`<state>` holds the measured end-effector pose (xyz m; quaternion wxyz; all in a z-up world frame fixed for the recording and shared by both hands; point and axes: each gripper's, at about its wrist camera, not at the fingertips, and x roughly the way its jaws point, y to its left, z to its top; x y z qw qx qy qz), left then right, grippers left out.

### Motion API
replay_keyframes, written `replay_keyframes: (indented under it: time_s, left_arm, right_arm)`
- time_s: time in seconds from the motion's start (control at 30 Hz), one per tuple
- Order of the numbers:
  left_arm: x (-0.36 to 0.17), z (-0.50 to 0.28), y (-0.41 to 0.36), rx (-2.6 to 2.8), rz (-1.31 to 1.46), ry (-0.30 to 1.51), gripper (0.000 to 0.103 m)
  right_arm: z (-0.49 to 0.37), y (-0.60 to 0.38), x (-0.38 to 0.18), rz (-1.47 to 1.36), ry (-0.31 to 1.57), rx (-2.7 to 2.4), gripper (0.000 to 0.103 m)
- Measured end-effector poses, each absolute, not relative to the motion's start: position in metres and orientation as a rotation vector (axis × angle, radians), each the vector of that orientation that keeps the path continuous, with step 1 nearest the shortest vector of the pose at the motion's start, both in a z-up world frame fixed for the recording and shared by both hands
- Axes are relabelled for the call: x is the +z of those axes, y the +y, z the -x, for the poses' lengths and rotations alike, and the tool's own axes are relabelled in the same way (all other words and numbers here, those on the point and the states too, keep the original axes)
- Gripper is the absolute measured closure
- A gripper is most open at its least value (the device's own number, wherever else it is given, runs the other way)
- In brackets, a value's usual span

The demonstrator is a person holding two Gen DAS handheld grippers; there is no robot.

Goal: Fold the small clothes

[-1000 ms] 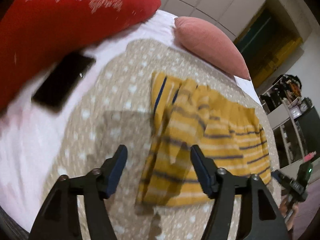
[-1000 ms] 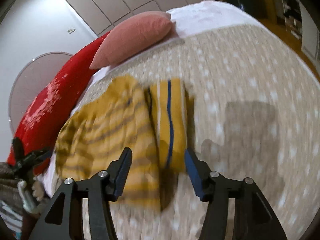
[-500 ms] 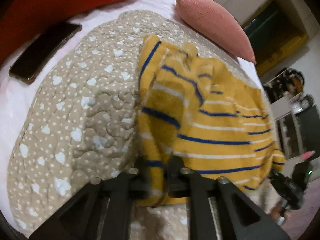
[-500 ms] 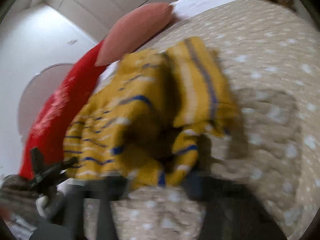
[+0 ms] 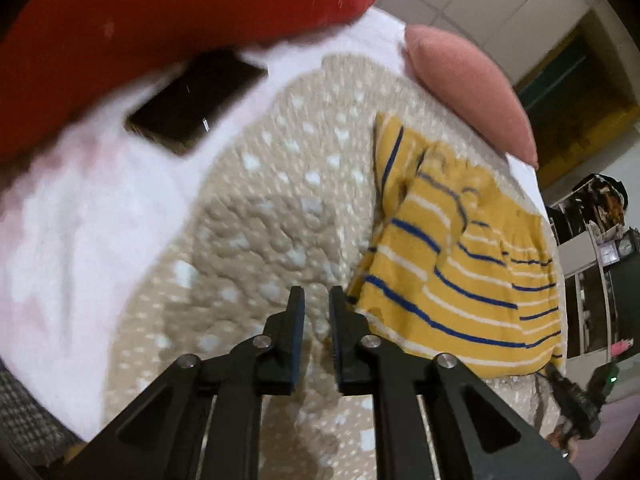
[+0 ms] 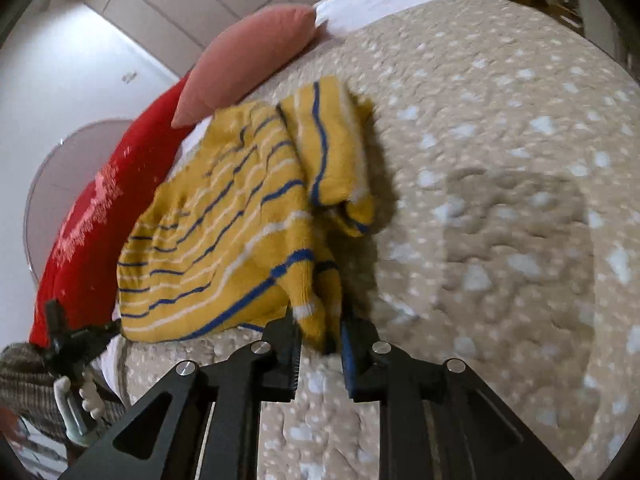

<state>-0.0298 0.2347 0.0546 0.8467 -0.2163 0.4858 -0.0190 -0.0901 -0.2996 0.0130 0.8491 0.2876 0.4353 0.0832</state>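
A dotted quilt covered the bed, with a red pillow and pink cushion along its far edge. The striped top lay bunched near the cushion. A phone sat on the sheet. The right gripper pinched the top's near hem; the left gripper was nearly pressed together, empty, just beside it. The fold would probably go best by carrying that hem low and level across.

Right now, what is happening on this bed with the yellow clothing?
A person with a gripper in each hand is folding a small yellow striped garment on a beige dotted quilt. The right gripper is shut on the garment's near corner. The left gripper is nearly closed, holds nothing, and sits just beside the garment's edge. A dark phone lies on the white sheet near a red pillow.
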Motion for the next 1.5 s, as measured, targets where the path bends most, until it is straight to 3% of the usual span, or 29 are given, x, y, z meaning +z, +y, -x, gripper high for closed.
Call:
replay_keyframes:
  time_s: [0.03,0.1,0.27,0.57,0.7,0.9,1.03,1.13,1.33,1.4,1.47,1.5]
  left_arm:
    - [0.061,0.036,0.235,-0.037,0.443,0.996,0.075]
    - [0.071,0.045,0.231,-0.026,0.419,0.939,0.05]
    - [0.07,0.042,0.216,-0.059,0.429,0.902,0.046]
    - [0.014,0.018,0.207,-0.112,0.71,0.925,0.046]
    - [0.008,0.026,0.203,-0.072,0.681,0.828,0.061]
    - [0.003,0.044,0.219,-0.187,0.765,0.73,0.061]
    - [0.011,0.057,0.228,-0.241,0.772,0.686,0.06]
    - [0.016,0.067,0.247,-0.208,0.815,0.632,0.057]
    - [0.007,0.079,0.288,-0.147,0.961,0.588,0.055]
    - [0.007,0.08,0.292,-0.141,0.974,0.585,0.054]
    - [0.01,0.081,0.288,-0.129,0.953,0.587,0.054]
    - [0.011,0.081,0.288,-0.127,0.943,0.588,0.054]
  right_arm:
    - [0.095,-0.301,0.022,-0.576,0.896,0.157,0.08]
    - [0.102,-0.298,0.044,-0.491,0.846,0.118,0.077]
    - [0.09,-0.252,0.082,-0.387,0.797,0.193,0.057]
    - [0.01,-0.079,0.091,-0.144,0.921,0.445,0.051]
    - [-0.042,-0.006,0.073,-0.088,1.019,0.488,0.05]
    - [-0.091,0.06,0.05,-0.025,1.098,0.438,0.046]
    - [-0.099,0.088,0.043,0.025,1.115,0.391,0.03]
    - [-0.097,0.106,0.036,0.11,1.109,0.344,0.024]
    - [-0.088,0.136,0.014,0.345,1.088,0.208,0.022]
    - [-0.083,0.144,0.015,0.398,1.063,0.185,0.028]
    - [-0.079,0.143,0.02,0.416,1.031,0.157,0.063]
    - [-0.078,0.136,0.025,0.395,1.018,0.171,0.069]
